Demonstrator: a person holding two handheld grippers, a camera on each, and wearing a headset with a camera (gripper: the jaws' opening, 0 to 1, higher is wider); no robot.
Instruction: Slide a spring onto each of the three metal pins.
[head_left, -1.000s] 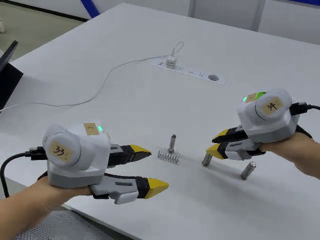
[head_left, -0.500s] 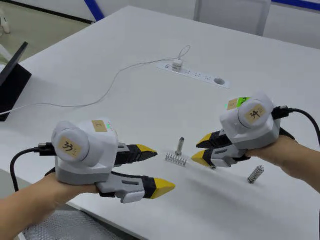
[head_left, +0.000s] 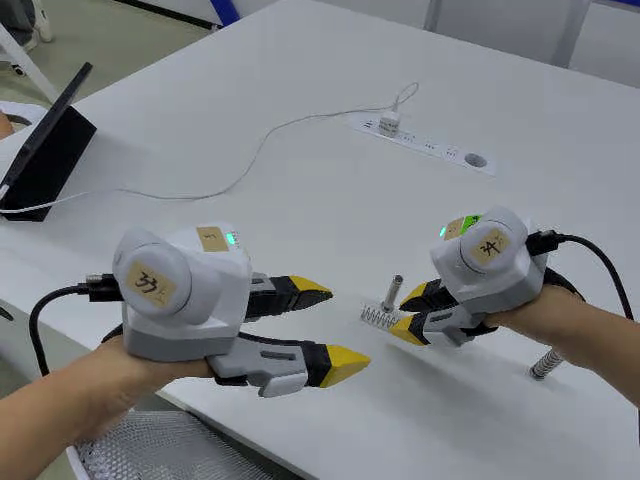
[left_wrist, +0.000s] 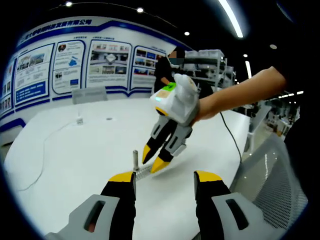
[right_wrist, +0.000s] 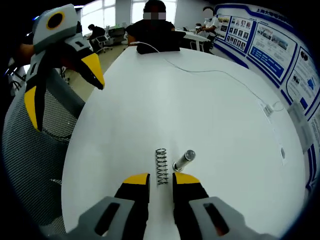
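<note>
Table (head_left: 300, 200) unchanged. L gripper (head_left: 345, 325) stays low-left, claw wide, nothing in it; handwritten tag reads approx "33". R gripper (head_left: 405, 313) has come left vs 1 s ago, away from the sprung pin (head_left: 543, 362), to the bare pin (head_left: 393, 290) and the loose spring (head_left: 377, 317) lying flat beside it. Claw narrow, tips either side of the spring's near end, not clamped. Tag approx "34".

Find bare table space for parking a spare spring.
Bare: the stretch between pin and power strip, and the one between cable and left tool. Crowded: around the loose spring, with the right tool at it.
</note>
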